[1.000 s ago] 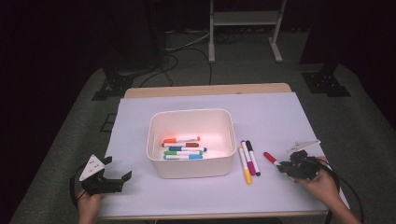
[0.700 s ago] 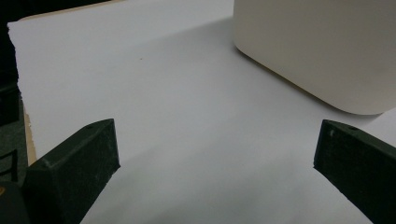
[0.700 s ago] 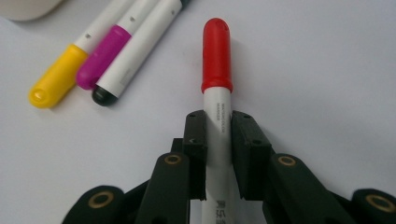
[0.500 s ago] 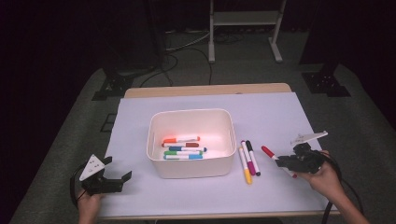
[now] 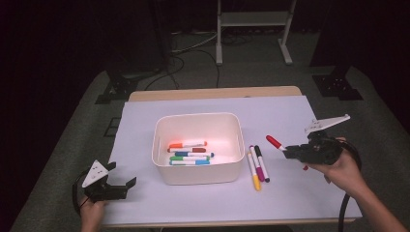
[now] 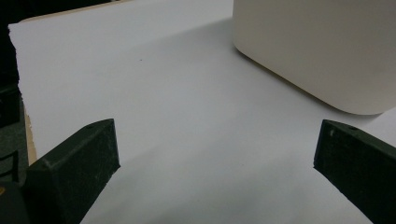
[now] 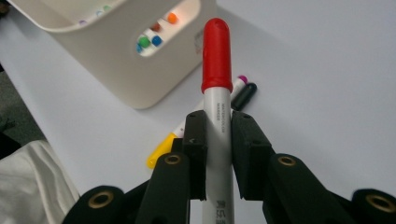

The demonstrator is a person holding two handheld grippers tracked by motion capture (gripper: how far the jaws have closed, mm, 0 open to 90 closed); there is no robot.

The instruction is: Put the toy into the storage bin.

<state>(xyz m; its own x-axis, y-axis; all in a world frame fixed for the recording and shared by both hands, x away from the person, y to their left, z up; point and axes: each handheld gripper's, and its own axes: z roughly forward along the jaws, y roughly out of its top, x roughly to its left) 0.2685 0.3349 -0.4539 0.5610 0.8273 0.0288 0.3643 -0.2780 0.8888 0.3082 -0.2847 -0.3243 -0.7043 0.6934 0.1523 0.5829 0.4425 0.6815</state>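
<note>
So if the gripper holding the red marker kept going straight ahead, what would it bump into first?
Probably the white bin. The right gripper, shut on the red marker, points toward the bin's near corner, above the markers on the table. Depth is hard to judge, so it might skim past.

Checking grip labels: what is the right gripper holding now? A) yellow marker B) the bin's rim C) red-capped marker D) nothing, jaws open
C: in the right gripper view the right gripper has its jaws closed on the white barrel of the red-capped marker; in the high view that marker is lifted off the table, while the yellow marker lies beside the bin.
</note>
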